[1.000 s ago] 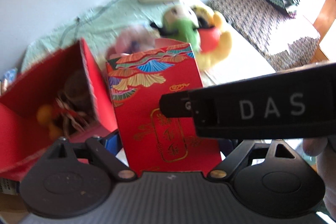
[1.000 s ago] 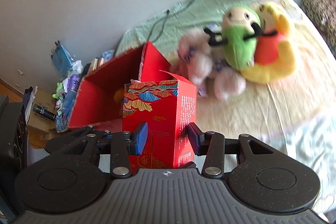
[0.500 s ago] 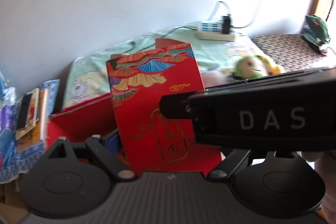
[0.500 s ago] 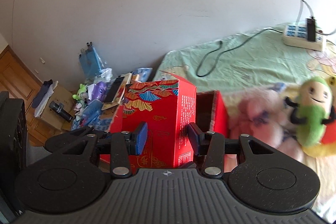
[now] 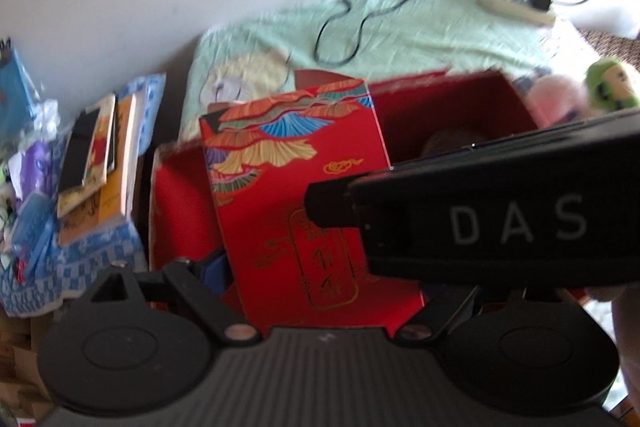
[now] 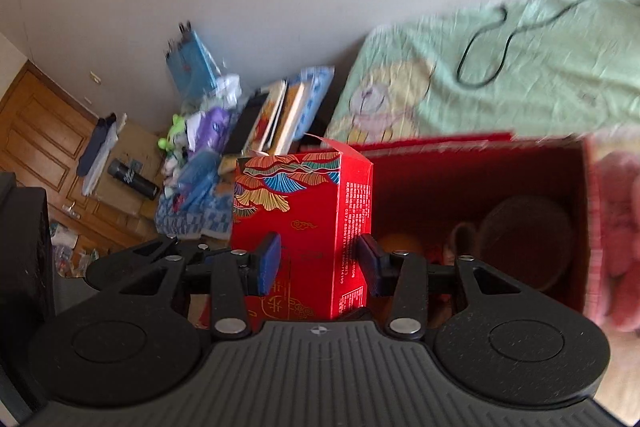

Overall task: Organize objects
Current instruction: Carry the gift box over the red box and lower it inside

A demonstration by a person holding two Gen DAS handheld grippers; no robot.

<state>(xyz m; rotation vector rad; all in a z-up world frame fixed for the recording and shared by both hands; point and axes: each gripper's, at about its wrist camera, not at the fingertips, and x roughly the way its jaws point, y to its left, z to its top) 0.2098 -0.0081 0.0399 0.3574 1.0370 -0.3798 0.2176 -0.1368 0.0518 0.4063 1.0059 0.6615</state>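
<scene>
Right wrist view shows the right gripper (image 6: pixel 318 261) with its jaws closed on the upright red carton (image 6: pixel 300 223), one blue pad on each side, long axis vertical. The left gripper (image 5: pixel 320 283) also appears to clamp this carton, though its right finger is hidden. Just right of the carton lies the open red box (image 6: pixel 480 167), on the bed (image 6: pixel 520 67); I judge the carton must go right and down.

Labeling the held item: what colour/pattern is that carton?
Red carton with gold print and multicoloured fan motifs on top; clearest in right wrist view.
</scene>
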